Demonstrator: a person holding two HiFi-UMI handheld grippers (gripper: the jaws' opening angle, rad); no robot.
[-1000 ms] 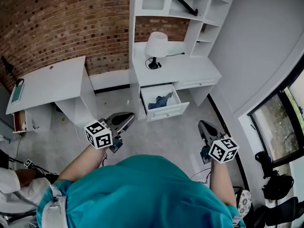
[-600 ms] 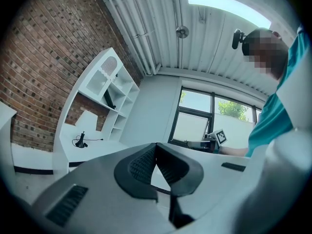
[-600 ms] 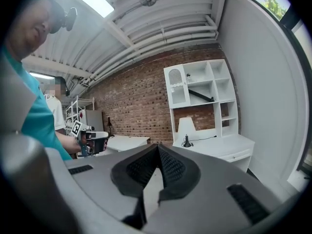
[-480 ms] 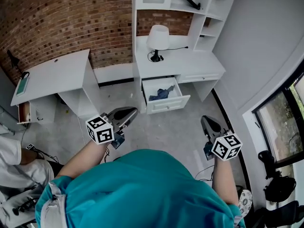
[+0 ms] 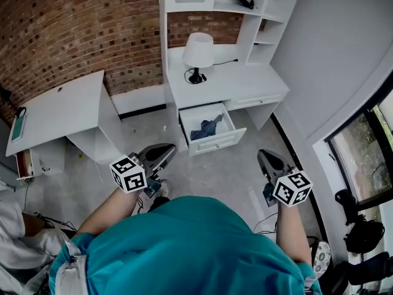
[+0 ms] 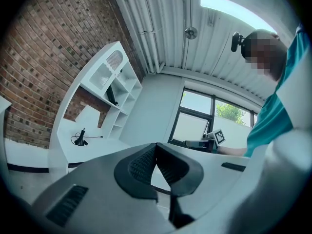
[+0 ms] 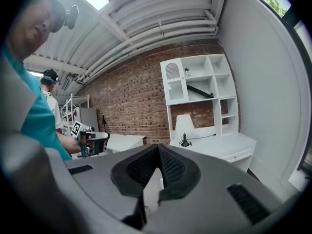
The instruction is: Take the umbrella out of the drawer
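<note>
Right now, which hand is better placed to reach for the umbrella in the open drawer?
Probably the left. In the head view the left gripper sits nearer the open drawer and the umbrella than the right gripper. Both are shut, empty and short of the drawer.

From the head view I see the left gripper (image 5: 164,153) and the right gripper (image 5: 264,157) held out over the grey floor (image 5: 215,174), both well short of the white desk (image 5: 249,82). Its drawer (image 5: 217,144) stands pulled open with a dark blue umbrella (image 5: 206,126) lying loosely folded inside. A white lamp (image 5: 198,53) sits on the desktop against the brick wall (image 5: 73,29), and a second white table (image 5: 55,106) stands off to the left.
</note>
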